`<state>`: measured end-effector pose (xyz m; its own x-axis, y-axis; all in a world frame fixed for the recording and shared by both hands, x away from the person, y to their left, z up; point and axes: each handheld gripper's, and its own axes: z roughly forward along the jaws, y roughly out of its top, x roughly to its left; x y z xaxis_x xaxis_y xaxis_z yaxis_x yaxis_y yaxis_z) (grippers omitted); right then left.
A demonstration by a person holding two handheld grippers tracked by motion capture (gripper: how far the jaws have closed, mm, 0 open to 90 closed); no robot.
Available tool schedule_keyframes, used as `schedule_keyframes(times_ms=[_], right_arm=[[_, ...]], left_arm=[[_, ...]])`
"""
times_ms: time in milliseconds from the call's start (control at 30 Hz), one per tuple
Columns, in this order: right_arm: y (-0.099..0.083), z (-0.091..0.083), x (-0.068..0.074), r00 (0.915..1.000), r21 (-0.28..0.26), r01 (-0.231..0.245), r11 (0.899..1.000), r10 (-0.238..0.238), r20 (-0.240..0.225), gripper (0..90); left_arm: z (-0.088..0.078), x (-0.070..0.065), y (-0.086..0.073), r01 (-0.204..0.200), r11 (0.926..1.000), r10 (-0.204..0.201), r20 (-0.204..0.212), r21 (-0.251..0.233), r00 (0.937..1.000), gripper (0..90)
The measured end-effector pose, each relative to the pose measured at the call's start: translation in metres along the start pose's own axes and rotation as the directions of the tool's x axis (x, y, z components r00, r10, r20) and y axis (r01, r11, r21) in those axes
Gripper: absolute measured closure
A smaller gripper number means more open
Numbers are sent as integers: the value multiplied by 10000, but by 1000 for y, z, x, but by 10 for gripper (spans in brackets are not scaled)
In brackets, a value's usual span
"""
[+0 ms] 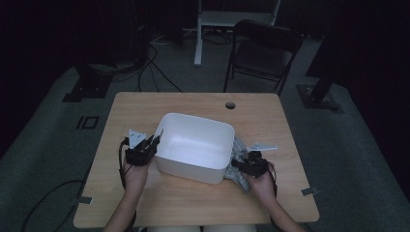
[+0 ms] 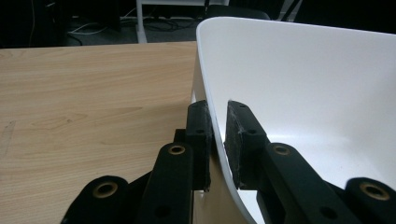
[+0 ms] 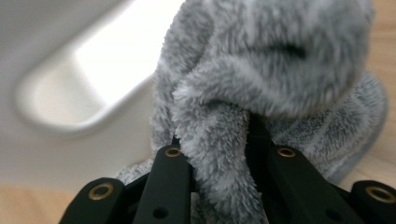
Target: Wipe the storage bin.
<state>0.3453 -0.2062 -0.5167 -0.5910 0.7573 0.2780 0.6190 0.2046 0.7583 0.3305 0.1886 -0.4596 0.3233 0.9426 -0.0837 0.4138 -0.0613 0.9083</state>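
Grey fleece cloth [image 3: 261,70]: soft, light, limp; beside white tub [image 1: 196,145], right side of table [image 1: 145,104]. Right gripper [image 3: 219,154] pinched shut on bunched fold, a sound hold. Left gripper [image 2: 217,140] clamps tub's thin rigid rim.

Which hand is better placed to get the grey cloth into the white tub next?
Right. The right gripper is shut on the fluffy grey cloth beside the white tub. The left gripper is clamped on the tub's wall, steadying it.
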Motion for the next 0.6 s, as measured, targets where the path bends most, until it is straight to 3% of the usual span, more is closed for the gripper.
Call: schedule_keyframes(times_ms=[100, 200, 233, 333, 500, 600], right_arm=[[2, -24, 9, 9994, -442, 338, 9984, -342, -79, 772], [2, -31, 11, 9990, -576, 386, 9976, -398, -196, 771], [2, -51, 21, 9964, -909, 659, 9937, -705, -481, 771], [0, -69, 31, 9919, -1293, 789, 9885, -908, -887, 770], [1, -80, 42, 9852, -1671, 723, 9833, -965, -1416, 769], [3, -74, 49, 9838, -1578, 979, 9826, -1195, -1335, 769]], left_arm=[[0, 0, 0, 35, 10000, -35, -33, -34, 10000, 796], [0, 0, 0, 44, 10000, -45, -56, -50, 10000, 797], [0, -1, 0, 48, 10000, -49, -61, -57, 10000, 797], [0, -1, 0, 22, 10000, -22, -61, -49, 10000, 798], [0, -1, 0, 9, 10000, -10, -67, -41, 10000, 799], [0, -1, 0, 3, 10000, -3, -14, -18, 10000, 799]])
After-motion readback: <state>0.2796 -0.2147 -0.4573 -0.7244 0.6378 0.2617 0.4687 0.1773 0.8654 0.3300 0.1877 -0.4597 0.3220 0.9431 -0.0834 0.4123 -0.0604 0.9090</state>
